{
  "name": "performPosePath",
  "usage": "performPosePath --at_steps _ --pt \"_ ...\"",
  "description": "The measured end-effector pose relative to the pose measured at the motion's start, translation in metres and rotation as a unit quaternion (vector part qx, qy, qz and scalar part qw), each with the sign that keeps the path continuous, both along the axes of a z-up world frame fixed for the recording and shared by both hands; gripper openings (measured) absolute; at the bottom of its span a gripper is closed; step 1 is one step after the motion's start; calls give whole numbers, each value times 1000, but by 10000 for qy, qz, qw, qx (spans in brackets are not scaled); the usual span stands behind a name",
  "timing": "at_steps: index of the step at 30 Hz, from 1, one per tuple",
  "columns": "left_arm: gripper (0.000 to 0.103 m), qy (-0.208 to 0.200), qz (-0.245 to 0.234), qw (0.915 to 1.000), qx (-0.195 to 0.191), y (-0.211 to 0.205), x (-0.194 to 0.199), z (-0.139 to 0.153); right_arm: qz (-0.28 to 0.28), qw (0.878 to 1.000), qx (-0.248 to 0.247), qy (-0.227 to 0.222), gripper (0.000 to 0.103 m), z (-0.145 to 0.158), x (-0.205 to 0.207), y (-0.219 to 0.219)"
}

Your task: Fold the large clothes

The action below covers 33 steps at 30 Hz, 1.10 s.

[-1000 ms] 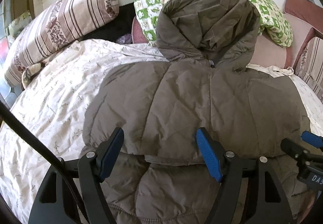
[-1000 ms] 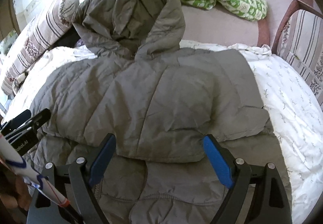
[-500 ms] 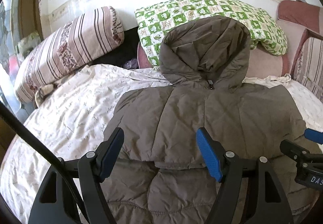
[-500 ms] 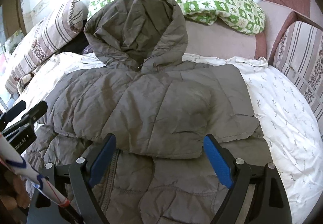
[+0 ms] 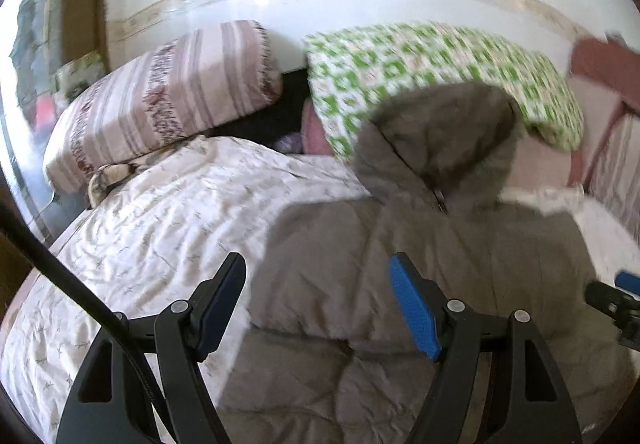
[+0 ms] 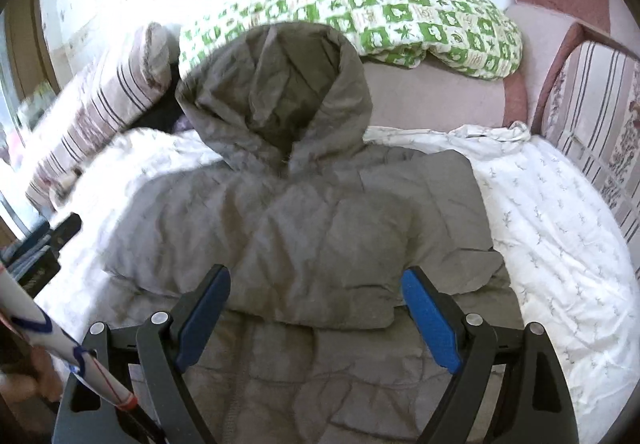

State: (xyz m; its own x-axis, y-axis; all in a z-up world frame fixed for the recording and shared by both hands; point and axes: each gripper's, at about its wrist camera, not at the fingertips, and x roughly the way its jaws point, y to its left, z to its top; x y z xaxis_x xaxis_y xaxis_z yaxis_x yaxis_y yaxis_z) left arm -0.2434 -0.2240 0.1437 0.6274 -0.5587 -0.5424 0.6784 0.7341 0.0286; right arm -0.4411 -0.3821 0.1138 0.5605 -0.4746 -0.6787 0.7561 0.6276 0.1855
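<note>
Both tongs point(image 5: 320, 308) point(image 6: 316, 316) agape above folded jacket point(image 6: 320, 236); bedspread point(image 6: 560, 244) bare rightward.

Motion blur is smearing the left wrist view, the jacket's point(image 5: 420, 264) hem is running off the bottom edge, and the hood point(image 6: 276, 92) is covering part of the green pillow point(image 6: 420, 24).

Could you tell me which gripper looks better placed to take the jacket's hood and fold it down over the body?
Probably the right gripper: its open fingers frame the grey hooded jacket, with the hood straight ahead. The left gripper, also open, sits half over the bedsheet, hood off to its right.
</note>
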Motion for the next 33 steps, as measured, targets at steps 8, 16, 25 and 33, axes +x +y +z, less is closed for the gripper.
performPosePath --at_steps 8,16,25,33 --pt "74 650 71 9978 -145 11 31 4 -3 9991 264 -345 91 75 26 -19" --pt "74 750 -96 9970 -165 7 29 2 -268 9944 803 -627 91 139 84 -73" --pt "74 863 -37 9959 -282 9 39 1 -1005 9778 1698 -704 91 129 146 -159" --pt "74 804 -87 9964 -237 5 42 -3 -1514 9636 2092 -690 91 93 170 -207"
